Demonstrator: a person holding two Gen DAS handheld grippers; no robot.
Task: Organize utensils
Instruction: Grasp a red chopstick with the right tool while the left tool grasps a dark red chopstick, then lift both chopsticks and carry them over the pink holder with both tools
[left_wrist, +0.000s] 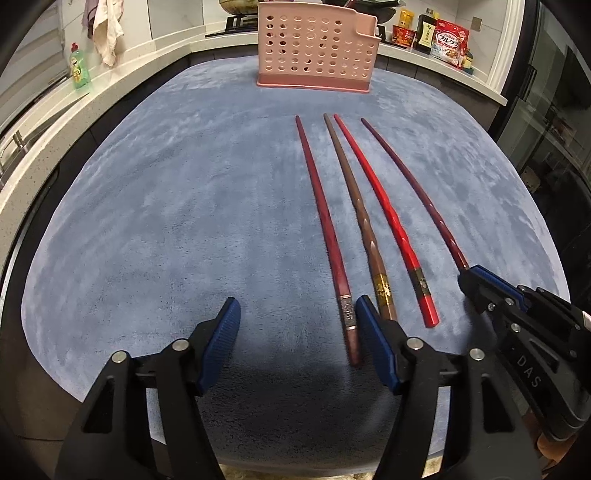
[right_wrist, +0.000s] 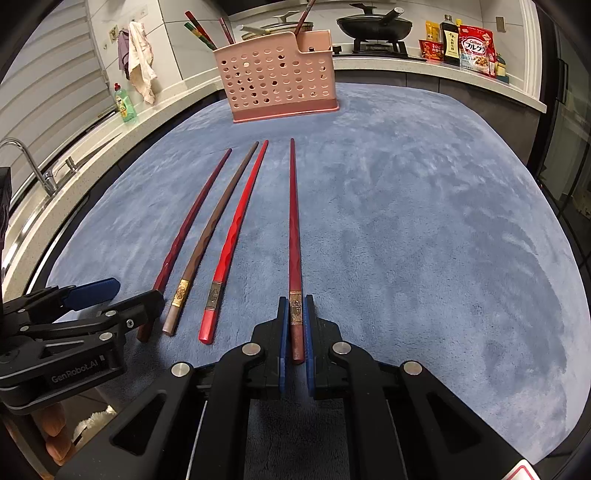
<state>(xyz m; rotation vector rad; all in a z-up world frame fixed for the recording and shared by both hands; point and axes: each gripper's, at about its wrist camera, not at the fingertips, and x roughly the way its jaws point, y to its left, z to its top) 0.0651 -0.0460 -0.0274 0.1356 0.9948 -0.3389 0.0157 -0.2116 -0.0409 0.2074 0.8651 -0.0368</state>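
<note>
Several chopsticks lie side by side on a blue mat, tips toward a pink perforated utensil holder at the far edge. My right gripper is shut on the thick end of the rightmost dark red chopstick; it also shows in the left wrist view. The right gripper appears at the right edge of the left wrist view. My left gripper is open, with its right finger beside the leftmost dark red chopstick. A brown chopstick and a bright red chopstick lie between.
The pink holder holds several chopsticks. A green dish soap bottle and a hanging cloth are at the left counter. Food packages stand at the back right. A pan on a stove and a sink tap are nearby.
</note>
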